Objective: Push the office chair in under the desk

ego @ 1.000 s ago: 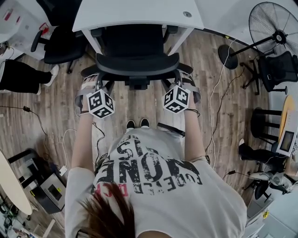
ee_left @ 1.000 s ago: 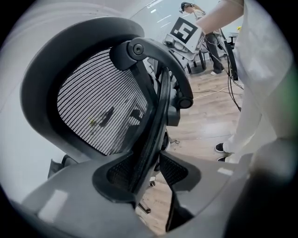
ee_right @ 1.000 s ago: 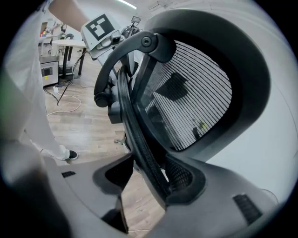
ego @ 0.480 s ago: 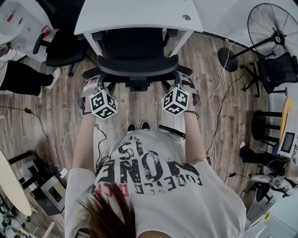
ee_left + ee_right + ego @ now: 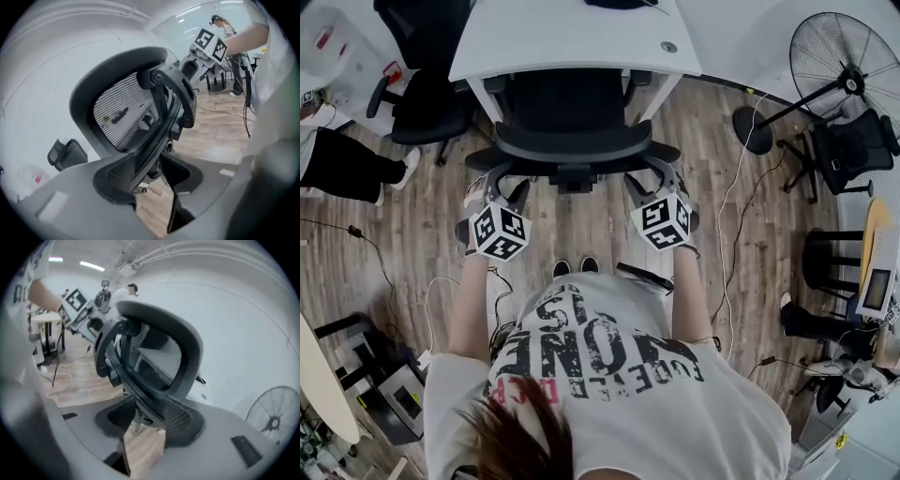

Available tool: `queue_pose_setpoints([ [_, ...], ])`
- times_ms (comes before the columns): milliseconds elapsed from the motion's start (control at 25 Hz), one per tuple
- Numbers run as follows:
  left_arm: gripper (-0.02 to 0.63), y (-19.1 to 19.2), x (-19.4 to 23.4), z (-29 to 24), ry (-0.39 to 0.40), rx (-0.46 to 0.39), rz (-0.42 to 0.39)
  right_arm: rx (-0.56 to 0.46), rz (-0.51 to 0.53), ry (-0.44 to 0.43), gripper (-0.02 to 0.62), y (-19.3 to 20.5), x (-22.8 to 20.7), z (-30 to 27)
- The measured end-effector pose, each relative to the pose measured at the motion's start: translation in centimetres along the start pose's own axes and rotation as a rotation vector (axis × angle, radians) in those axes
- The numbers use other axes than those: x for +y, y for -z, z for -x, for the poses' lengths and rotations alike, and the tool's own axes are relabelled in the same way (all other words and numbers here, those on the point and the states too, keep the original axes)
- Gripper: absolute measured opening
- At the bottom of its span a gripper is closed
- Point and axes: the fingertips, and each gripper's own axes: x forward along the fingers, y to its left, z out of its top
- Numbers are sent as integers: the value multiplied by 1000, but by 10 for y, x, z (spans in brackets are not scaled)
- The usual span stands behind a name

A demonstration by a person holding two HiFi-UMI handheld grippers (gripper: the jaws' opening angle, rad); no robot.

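Here, the office chair (image 5: 567,103) sits upper centre, seat partly under the desk (image 5: 572,37). The left gripper (image 5: 502,185) and right gripper (image 5: 652,181), jaws apart and empty, hang near its backrest (image 5: 572,142). Probably heavy but rolling; push the stiff backrest frame.

The person is wearing a pale grey T-shirt (image 5: 619,361) carrying big black block letters and a touch of red, plus dark shoes (image 5: 563,272) with white toes. The left hand-held gripper (image 5: 500,184) and right hand-held gripper (image 5: 653,180) are each bearing a cube of black-and-white square markers.
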Motion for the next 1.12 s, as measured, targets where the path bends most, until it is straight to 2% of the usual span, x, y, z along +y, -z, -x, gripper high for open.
queue_pose_setpoints([
  [120, 186, 0, 0, 14, -29, -40, 86, -105, -194, 17, 153, -10, -6, 14],
  [200, 179, -1, 1, 25, -50, -78, 178, -150, -302, 23, 118, -12, -6, 20],
  [320, 167, -9, 6, 41, -71, -168, 362, -171, -382, 22, 70, -12, -1, 27],
  [440, 118, -26, 15, 56, -67, -273, 550, -186, -455, 23, 58, -16, 2, 34],
  [560, 82, -35, 22, 69, -82, -339, 686, -223, -530, 32, 52, -22, 2, 43],
  [800, 23, -45, 30, 89, -140, -391, 804, -264, -590, 57, 37, -28, 0, 59],
  [1120, 12, -72, 26, 119, -208, -466, 821, -365, -696, 45, 28, -39, -7, 87],
])
